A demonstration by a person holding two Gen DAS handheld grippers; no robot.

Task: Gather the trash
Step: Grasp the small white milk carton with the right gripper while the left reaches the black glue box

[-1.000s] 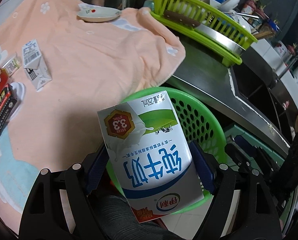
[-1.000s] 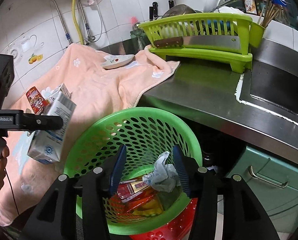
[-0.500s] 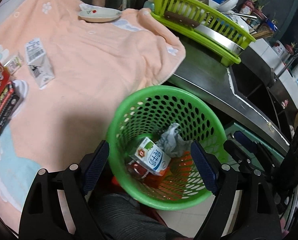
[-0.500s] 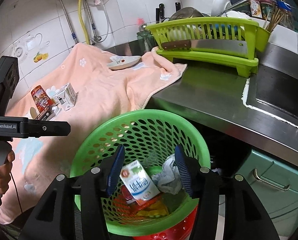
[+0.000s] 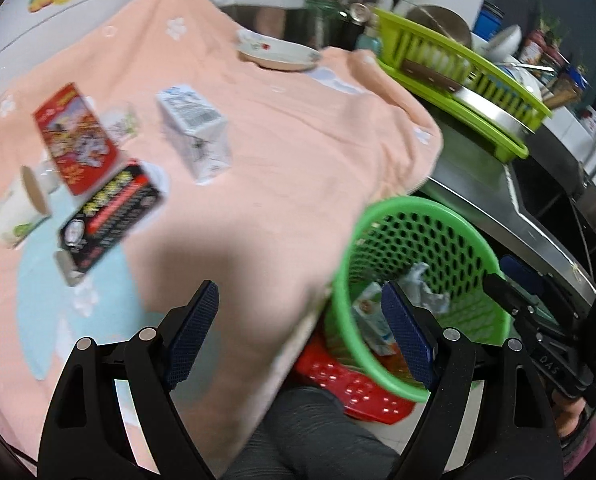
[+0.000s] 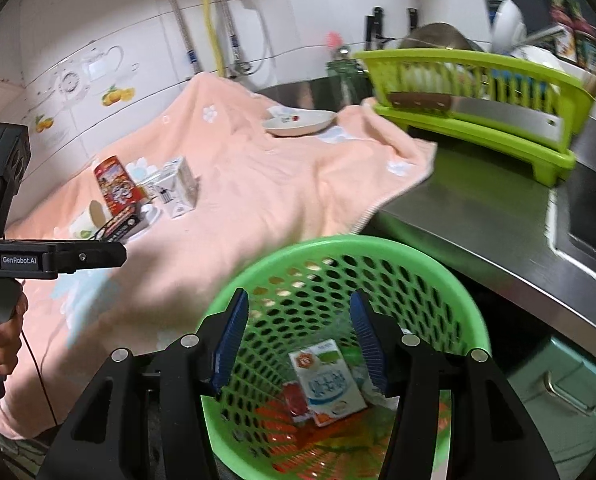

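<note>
The green mesh basket (image 6: 438, 280) (image 5: 418, 204) stands below the counter edge. In it lie a blue-and-white milk carton (image 6: 330, 380) (image 5: 372, 320), crumpled paper (image 5: 422, 288) and red wrappers. My right gripper (image 6: 298, 340) hovers over the basket's near side, open, nothing pressed between its pads. My left gripper (image 5: 302, 336) is open and empty above the peach towel's (image 5: 278, 152) front edge. On the towel lie a white carton (image 5: 194, 132) (image 6: 178, 188), a red box (image 5: 74, 136), a black packet (image 5: 110, 216) and a tipped paper cup (image 5: 18, 208).
A white dish (image 5: 278, 54) sits at the towel's far end. A lime dish rack (image 6: 478, 92) with a cleaver stands on the steel counter (image 6: 478, 208), beside a sink. A red stool (image 5: 350, 384) is under the basket. A person's knee (image 5: 310, 432) is below my left gripper.
A second ago my left gripper held the milk carton over the basket. It let go, the carton fell in, and the left gripper swung left over the towel. The right gripper drifted a little.
</note>
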